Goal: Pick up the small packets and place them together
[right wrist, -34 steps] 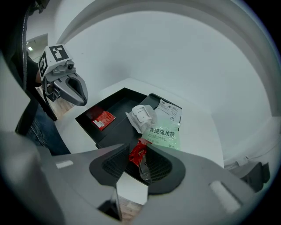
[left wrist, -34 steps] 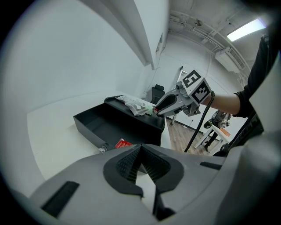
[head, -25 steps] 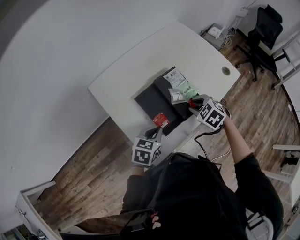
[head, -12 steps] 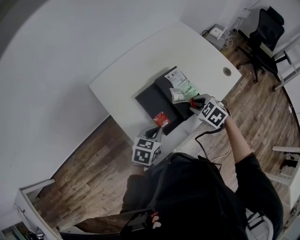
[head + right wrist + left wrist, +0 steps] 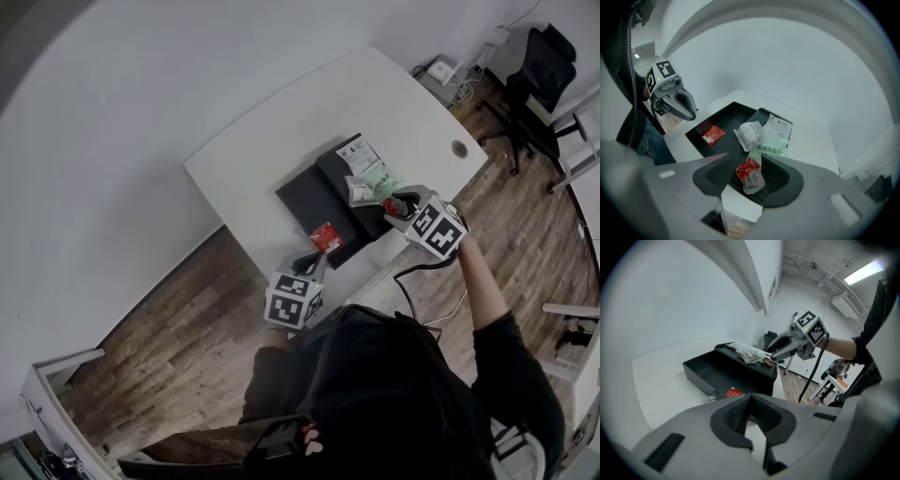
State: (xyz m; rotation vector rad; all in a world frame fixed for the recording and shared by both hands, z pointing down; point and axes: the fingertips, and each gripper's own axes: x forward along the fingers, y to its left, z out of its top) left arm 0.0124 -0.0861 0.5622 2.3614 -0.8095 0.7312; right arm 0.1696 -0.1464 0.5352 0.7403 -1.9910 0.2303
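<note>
Standing on wood floor [image 5: 178, 328], white table [image 5: 300, 122], packets [image 5: 375, 178]

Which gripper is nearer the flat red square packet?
Left. Left gripper, shut, sits by the packet; right gripper is at the tray's other end, jaws just opening around a red-and-clear sachet.

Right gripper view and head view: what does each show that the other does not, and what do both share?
Only the right gripper view shows plainly a red and clear sachet between the parted jaws of the right gripper, which have just been opening. Only the head view: the office chair, the round hole in the tabletop and that gripper's marker cube. Both: the black tray, the red packet in it, the white packet, the green packet and the left gripper.
</note>
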